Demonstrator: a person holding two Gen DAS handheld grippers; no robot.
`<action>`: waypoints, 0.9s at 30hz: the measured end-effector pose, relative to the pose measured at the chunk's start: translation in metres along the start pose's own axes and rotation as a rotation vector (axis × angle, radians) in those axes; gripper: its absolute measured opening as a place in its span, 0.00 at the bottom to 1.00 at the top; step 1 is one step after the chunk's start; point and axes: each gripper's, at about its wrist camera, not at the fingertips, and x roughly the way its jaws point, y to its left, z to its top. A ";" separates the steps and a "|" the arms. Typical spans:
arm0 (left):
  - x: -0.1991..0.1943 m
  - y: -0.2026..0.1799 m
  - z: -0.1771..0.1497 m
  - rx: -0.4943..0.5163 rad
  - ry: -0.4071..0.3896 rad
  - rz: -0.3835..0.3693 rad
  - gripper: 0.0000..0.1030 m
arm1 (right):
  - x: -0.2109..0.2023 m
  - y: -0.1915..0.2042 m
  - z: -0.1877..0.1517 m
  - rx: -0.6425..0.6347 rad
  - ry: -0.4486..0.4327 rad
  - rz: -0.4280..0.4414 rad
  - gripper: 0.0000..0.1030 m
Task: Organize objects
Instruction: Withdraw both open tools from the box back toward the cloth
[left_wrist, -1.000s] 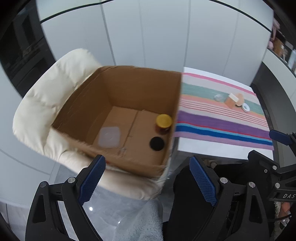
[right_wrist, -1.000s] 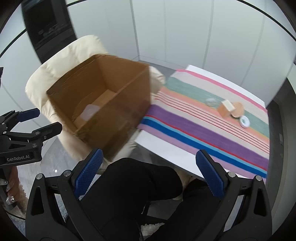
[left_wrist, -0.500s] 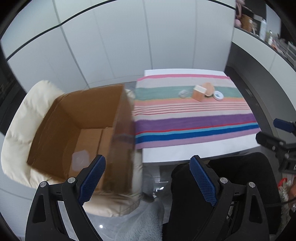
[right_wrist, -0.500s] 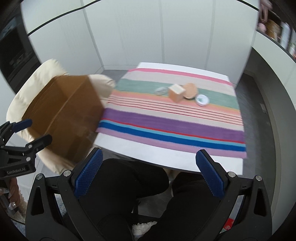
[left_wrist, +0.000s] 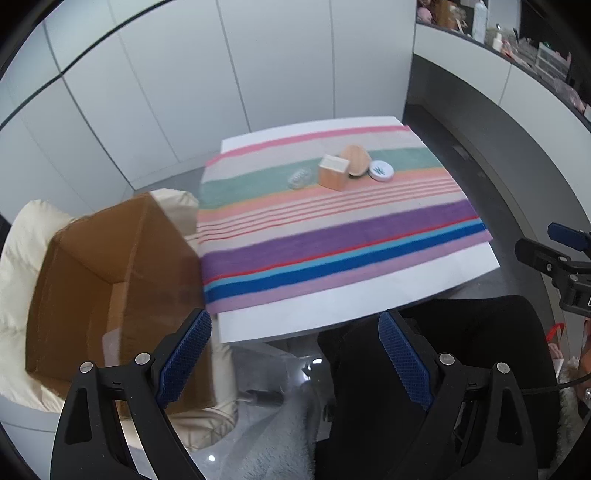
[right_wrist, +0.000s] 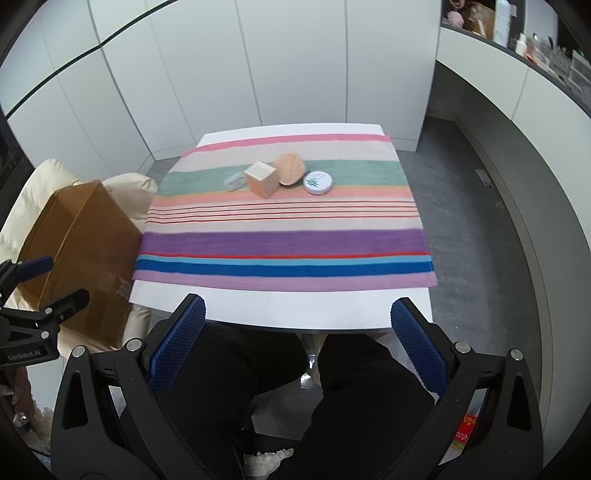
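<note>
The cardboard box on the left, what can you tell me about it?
The cardboard box is plain brown, open at the top, with no flaps visible. It sits tilted on a cream padded chair, beside the table's left edge. Inside, only part of the bare floor shows, with a pale, blurred patch. Neither gripper touches it.

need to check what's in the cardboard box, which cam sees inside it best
The left wrist view. It looks down into the open cardboard box on the cream chair, showing inner walls and part of the floor, though blurred. The right wrist view shows only the box's closed outer sides, nothing inside.
</note>
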 end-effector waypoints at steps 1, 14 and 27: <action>0.003 -0.003 0.001 0.004 0.007 -0.005 0.91 | 0.001 -0.004 0.000 0.006 0.001 -0.002 0.99; 0.037 -0.021 0.025 0.003 0.054 -0.023 0.91 | 0.039 -0.055 0.005 0.086 0.034 -0.013 0.99; 0.129 -0.017 0.068 -0.152 0.226 -0.105 0.91 | 0.125 -0.077 0.053 0.075 0.071 -0.028 0.99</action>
